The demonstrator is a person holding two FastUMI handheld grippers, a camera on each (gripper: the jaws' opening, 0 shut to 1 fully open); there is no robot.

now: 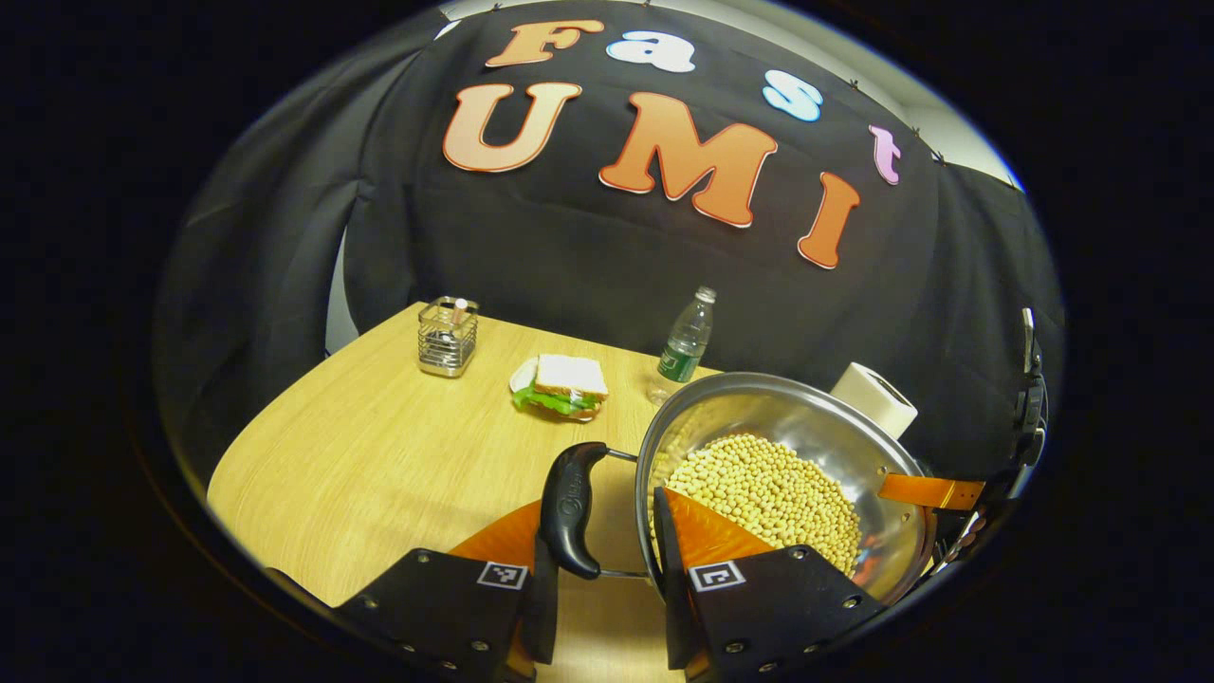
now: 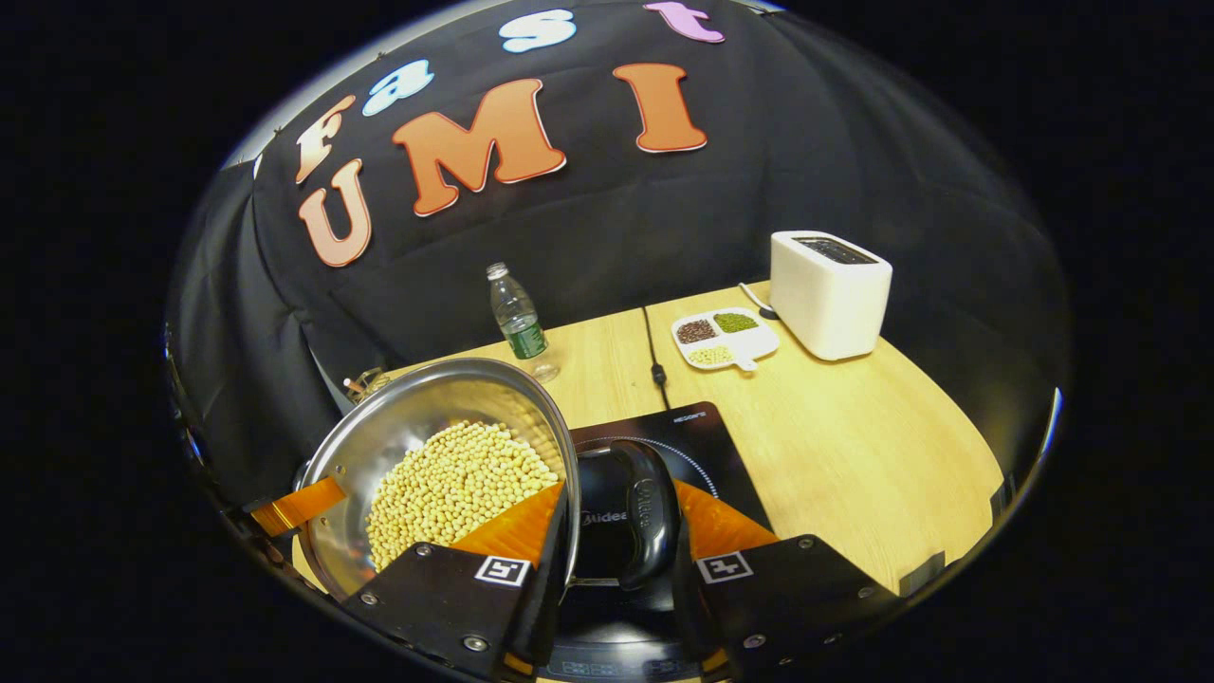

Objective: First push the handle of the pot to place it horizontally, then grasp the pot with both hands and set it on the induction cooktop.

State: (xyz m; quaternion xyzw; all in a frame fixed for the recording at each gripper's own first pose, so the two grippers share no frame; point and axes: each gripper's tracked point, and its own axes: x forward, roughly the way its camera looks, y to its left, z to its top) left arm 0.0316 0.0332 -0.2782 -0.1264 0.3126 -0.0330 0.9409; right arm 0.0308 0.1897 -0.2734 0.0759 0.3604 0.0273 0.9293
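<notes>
The round stainless-steel pot [image 1: 787,455], loaded with pale yellow beans [image 1: 768,498], is held between both grippers and appears lifted clear of the light wooden table [image 1: 379,455], though its underside cannot be seen. The left gripper [image 1: 597,560] straddles the black plastic left-hand handle [image 1: 569,507] and the pot's rim: one finger sits outside the handle, the other inside the pot wall. The right gripper [image 2: 621,550] is set likewise around the black right-hand handle [image 2: 635,512] and the rim. Whether the fingers actually press on the metal cannot be confirmed. Judged status: handle-levelling complete, two-handed grasp made, carry under way; lowering onto the flat black induction cooktop [image 2: 702,446] remains. The right gripper view shows the cooktop directly beneath that handle, its power cord [image 2: 652,356] running toward the far table edge, a white toaster [image 2: 830,294] and a divided white dish of grains [image 2: 726,340] toward the far right corner. The left gripper view shows a sandwich [image 1: 564,387], a wire holder [image 1: 448,337] and a white paper roll [image 1: 874,398]. A clear plastic bottle [image 1: 687,343] stands at the far edge.
</notes>
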